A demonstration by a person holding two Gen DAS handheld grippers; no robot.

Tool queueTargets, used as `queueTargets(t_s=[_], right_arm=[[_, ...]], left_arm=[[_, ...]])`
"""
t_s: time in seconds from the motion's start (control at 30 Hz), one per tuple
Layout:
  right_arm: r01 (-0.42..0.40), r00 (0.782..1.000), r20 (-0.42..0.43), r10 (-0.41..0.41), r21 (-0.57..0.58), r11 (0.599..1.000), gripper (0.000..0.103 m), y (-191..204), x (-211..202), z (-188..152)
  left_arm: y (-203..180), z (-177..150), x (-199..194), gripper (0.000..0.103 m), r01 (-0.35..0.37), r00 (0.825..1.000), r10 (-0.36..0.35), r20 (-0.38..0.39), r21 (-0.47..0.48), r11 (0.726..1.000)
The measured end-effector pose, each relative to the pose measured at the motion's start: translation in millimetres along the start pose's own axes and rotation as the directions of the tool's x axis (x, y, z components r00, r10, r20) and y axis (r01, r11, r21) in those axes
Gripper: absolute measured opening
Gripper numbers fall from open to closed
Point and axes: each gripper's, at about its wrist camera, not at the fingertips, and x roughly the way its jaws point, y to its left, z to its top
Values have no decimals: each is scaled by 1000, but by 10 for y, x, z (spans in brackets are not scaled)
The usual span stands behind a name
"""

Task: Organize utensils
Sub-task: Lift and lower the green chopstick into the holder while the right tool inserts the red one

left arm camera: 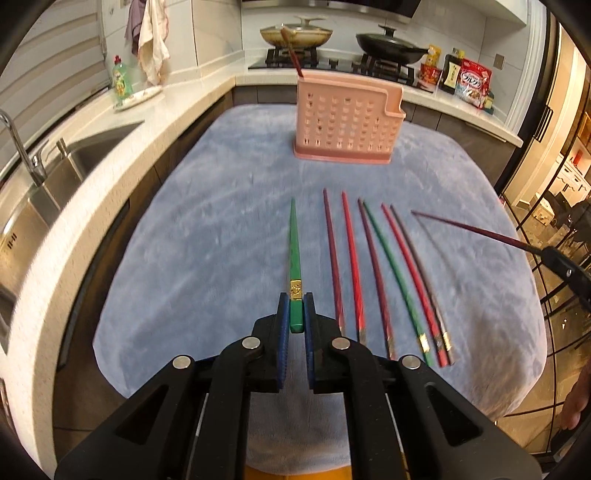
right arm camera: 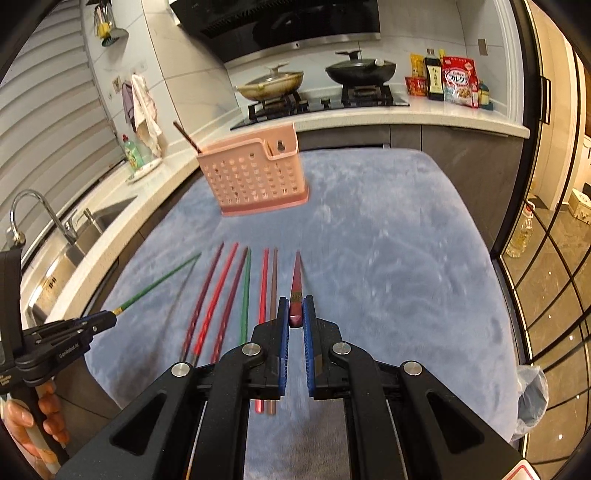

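Note:
My left gripper (left arm camera: 296,301) is shut on the thick end of a green chopstick (left arm camera: 294,251), held off the blue cloth (left arm camera: 207,236) with its tip pointing forward. My right gripper (right arm camera: 296,303) is shut on a dark red chopstick (right arm camera: 296,284), also lifted. Each one shows from the side in the other view: the green chopstick (right arm camera: 159,282) at the left, the dark red chopstick (left arm camera: 469,229) at the right. Several red, purple, green and brown chopsticks (left arm camera: 384,273) lie in a row on the cloth. A pink perforated holder (left arm camera: 347,118) stands farther back with one chopstick (left arm camera: 291,53) in it.
A sink with a faucet (left arm camera: 22,151) runs along the counter on the left. Beyond the holder are a stove with two lidded pans (left arm camera: 295,33), bottles and food packets (left arm camera: 472,83). A person's hand (right arm camera: 33,424) grips the left tool's handle. Glass doors stand at the right.

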Motion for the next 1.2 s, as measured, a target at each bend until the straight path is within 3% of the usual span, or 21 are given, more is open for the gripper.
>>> queueTargets(t_s=[0.93,1.2], right_arm=[[-17,984,178,14,17,1000,7,9,30,1196],[-112,957,275,91,61,992,7,44,29,1777]], left_arm=[[-69,1305,-258,7,-11,982,8,187,18,1000],[21,2060,-492,7,47,955,-39,294,-21,999]])
